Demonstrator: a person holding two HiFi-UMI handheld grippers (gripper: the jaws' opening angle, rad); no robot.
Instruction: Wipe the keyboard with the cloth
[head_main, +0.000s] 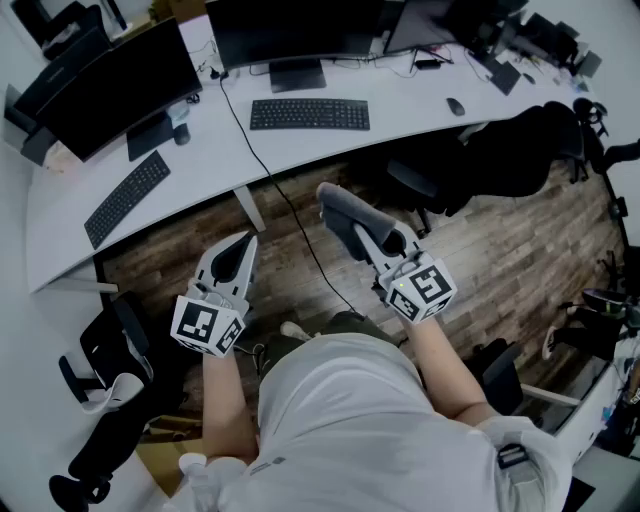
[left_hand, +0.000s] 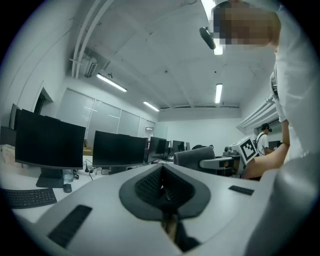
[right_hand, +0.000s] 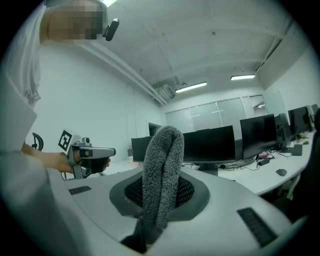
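The person holds both forearms out ahead of the torso, well apart, each hand gripping one tool. The left gripper (head_main: 246, 243) points forward and slightly inward, its marker cube nearest the body. In its own view the jaws are pressed together with nothing between them. The left forearm (head_main: 226, 400) is bare and runs straight back to the body. The right gripper (head_main: 362, 233) angles forward and to the left, and its jaws are clamped on a folded grey cloth (right_hand: 161, 165) that stands up from them. The right forearm (head_main: 447, 362) is bare too, bent at the elbow.
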